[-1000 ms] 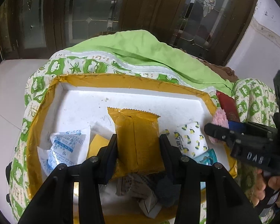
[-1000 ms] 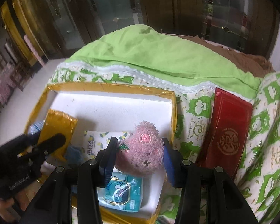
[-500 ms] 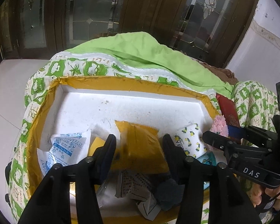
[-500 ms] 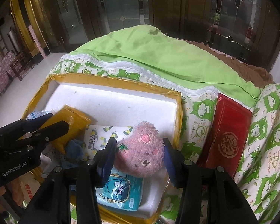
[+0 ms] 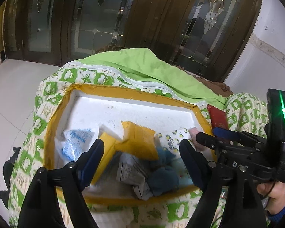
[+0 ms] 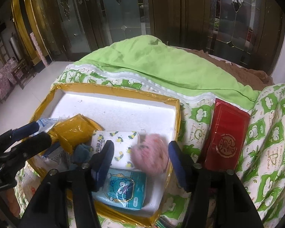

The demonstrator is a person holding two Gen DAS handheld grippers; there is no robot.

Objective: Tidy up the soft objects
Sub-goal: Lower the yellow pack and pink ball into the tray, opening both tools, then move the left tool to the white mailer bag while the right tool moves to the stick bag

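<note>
Both tongs had let go since the earlier frames: the left tongs [image 5: 141, 158], then clamped on the yellow packet [image 5: 138, 142], had just been opening and stood wide, the packet lying loose in the tray [image 5: 108, 93] ahead of them, touched by neither pad. The right tongs [image 6: 139, 163] had also just been opening; the pink plush [image 6: 150, 158], blurred, sat between the fingers [image 6: 103, 159] with a gap on each side, free of both pads

Beside the plush lay a white tissue pack with lemons [image 6: 121, 146], and nearer the camera a blue cartoon pack [image 6: 123, 191]. A dark blue fuzzy thing [image 5: 164, 172] and a grey printed packet [image 5: 131, 171] lay at the tray's near edge below the yellow packet, with a white-and-blue pouch [image 5: 76, 142] to the left. The tray, white foam with yellow tape around its rim, rested on a green-patterned quilt [image 6: 271, 133]. A red packet [image 6: 226, 138] lay on the quilt just outside the tray's right wall. A plain green cover [image 6: 161, 64] was bunched behind
</note>
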